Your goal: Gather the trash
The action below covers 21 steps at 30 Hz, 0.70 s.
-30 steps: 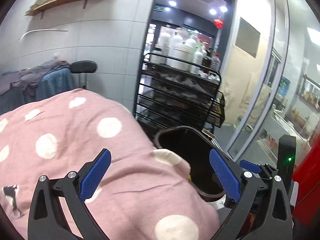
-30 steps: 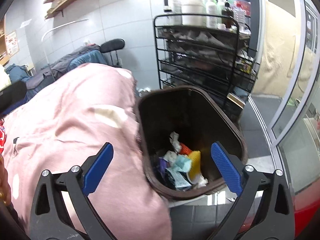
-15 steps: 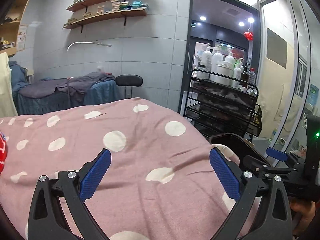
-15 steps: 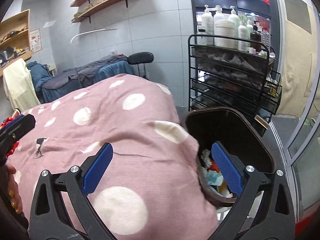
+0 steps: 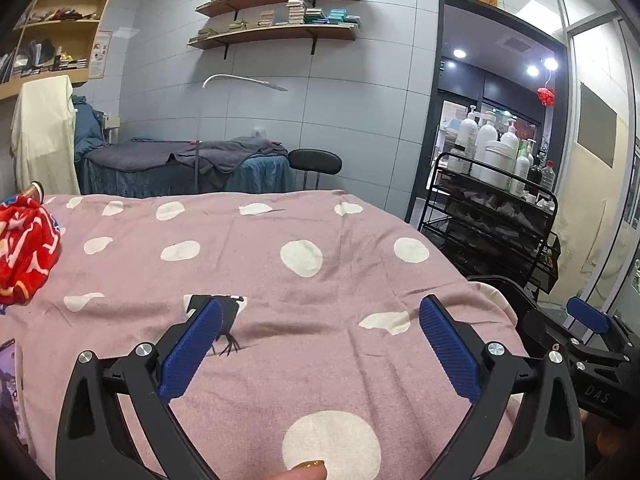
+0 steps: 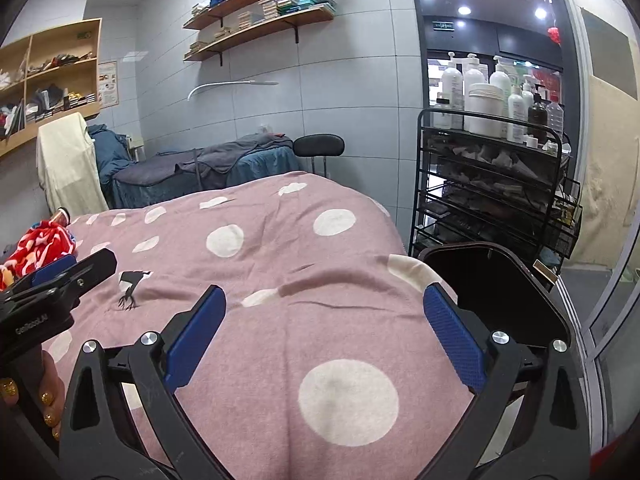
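a: bin (image 6: 500,292)? dark, open-topped, on the floor at the right corner of the bed, just beside the black wire cart (image 6: 492,196). from the right wrist only its rim and inner wall show now; a second ago that camera looked straight down onto crumpled paper and wrappers in the bottom.

b: so both cameras have lifted off the bin and swung back over the pink spotted blanket (image 5: 300,280). reads like a drop finished and a search for the next piece starting.

a: agreed, as a guess. left gripper (image 5: 318,344) fingers wide apart, nothing between them. right gripper (image 6: 324,338) same, spread and empty, above the blanket.

b: trash candidates?

a: none plain on the blanket. a red patterned cloth (image 5: 24,248) bunched at the far left edge, can't say it's rubbish. a small dark bird-like print (image 5: 224,320) is part of the fabric.

b: writing?

a: "das" on the right gripper body seen from the left wrist; a pale word on the left gripper body seen from the right wrist, too blurred to be sure of. bottles (image 6: 484,96) on the cart, labels unreadable.
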Tool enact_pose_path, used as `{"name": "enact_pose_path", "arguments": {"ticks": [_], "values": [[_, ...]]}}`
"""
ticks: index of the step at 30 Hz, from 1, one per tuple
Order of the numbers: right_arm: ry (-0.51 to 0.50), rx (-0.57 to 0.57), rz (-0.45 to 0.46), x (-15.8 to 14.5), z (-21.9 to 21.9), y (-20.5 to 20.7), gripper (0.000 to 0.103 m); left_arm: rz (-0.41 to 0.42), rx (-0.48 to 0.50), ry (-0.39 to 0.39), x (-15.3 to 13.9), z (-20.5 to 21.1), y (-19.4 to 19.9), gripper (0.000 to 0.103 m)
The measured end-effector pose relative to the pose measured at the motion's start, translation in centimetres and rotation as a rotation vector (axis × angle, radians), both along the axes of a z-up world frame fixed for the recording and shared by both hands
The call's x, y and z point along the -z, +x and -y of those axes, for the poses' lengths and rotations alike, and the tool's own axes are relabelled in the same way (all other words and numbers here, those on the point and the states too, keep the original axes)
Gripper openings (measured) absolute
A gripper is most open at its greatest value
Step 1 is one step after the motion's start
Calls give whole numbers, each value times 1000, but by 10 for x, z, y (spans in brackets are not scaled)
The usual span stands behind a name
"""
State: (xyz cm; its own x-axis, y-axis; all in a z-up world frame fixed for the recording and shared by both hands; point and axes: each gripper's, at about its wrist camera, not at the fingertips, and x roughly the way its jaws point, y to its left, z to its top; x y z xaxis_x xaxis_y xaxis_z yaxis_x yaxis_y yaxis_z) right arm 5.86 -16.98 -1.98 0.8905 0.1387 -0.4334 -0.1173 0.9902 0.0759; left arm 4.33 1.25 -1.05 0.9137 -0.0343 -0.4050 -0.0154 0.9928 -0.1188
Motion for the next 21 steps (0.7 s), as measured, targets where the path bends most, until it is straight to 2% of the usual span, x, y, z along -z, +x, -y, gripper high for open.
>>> {"name": "enact_pose_path", "arguments": {"ticks": [9, 21], "values": [[-19, -18, 32, -4, -6, -11, 98, 49, -39, 29, -5, -4, -13, 98], [-13, -17, 29, -4, -4, -13, 98, 55, -40, 29, -7, -4, -17, 98]]}}
